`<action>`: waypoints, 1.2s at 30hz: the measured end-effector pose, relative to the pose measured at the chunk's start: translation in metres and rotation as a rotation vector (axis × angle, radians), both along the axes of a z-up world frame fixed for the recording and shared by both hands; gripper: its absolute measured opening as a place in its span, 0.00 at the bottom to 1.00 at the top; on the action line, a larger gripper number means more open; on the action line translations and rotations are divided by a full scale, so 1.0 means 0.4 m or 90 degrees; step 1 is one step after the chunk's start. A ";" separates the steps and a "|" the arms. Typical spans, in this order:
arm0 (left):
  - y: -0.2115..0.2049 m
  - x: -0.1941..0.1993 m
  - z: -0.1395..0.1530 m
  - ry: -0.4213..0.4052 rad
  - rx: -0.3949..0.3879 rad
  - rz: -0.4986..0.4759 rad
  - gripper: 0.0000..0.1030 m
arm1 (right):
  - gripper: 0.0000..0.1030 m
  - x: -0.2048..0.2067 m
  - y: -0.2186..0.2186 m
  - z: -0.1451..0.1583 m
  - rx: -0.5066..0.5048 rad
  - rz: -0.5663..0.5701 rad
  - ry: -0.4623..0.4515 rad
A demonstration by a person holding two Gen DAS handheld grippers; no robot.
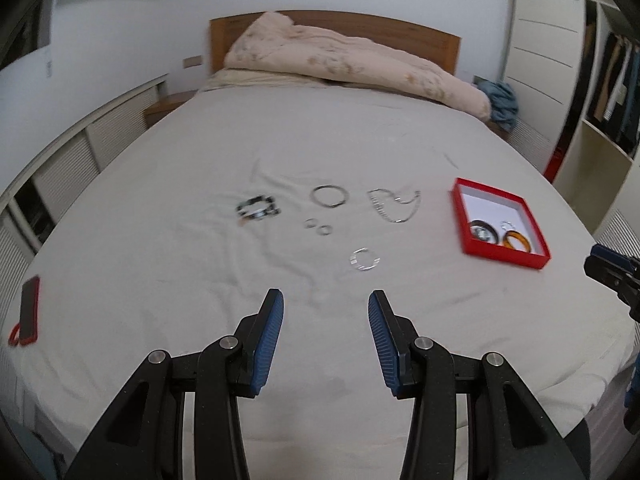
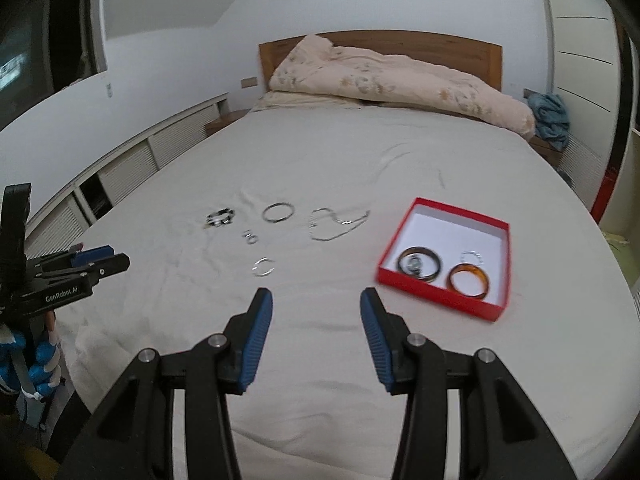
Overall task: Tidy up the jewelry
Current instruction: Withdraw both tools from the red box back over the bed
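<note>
Jewelry lies spread on the white bed sheet: a dark beaded bracelet [image 1: 257, 209] [image 2: 219, 217], a silver bangle [image 1: 329, 197] [image 2: 278, 212], a chain necklace [image 1: 394, 204] [image 2: 338, 224], two small rings [image 1: 319, 227] [image 2: 251, 237] and a sparkly bracelet [image 1: 364, 260] [image 2: 263, 267]. A red box [image 1: 500, 254] [image 2: 440, 300] to the right holds a black bangle [image 2: 420, 264], an amber bangle [image 2: 468, 281] and a small silver piece. My left gripper [image 1: 326, 306] and right gripper [image 2: 316, 302] hover open and empty above the sheet, short of the jewelry.
A folded pink quilt [image 1: 348, 64] lies against the wooden headboard. A phone in a red case [image 1: 27, 312] rests at the bed's left edge. Low cabinets run along the left wall; a wardrobe with hanging clothes [image 1: 612, 76] stands to the right.
</note>
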State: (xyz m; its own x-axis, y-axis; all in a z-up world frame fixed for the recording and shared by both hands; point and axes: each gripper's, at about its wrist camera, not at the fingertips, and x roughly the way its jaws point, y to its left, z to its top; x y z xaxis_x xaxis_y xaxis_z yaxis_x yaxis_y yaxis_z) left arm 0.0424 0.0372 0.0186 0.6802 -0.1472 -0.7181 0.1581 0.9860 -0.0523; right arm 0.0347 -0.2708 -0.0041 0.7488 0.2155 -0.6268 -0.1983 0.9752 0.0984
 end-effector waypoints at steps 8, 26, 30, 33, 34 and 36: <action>0.059 0.004 -0.049 0.014 -0.006 0.030 0.42 | 0.42 0.027 0.087 -0.044 -0.006 0.040 0.016; -0.044 0.147 -0.207 0.080 -0.009 -0.016 0.42 | 0.42 0.166 0.079 -0.209 0.021 0.042 0.088; -0.058 0.173 -0.231 0.090 -0.007 -0.023 0.42 | 0.42 0.195 0.079 -0.236 0.026 0.043 0.097; -0.067 0.191 -0.247 0.095 -0.006 -0.025 0.42 | 0.42 0.214 0.078 -0.251 0.029 0.045 0.101; -0.070 0.197 -0.252 0.096 -0.006 -0.026 0.42 | 0.42 0.220 0.078 -0.256 0.028 0.045 0.102; -0.073 0.208 -0.260 0.098 -0.009 -0.027 0.42 | 0.42 0.233 0.076 -0.264 0.028 0.046 0.102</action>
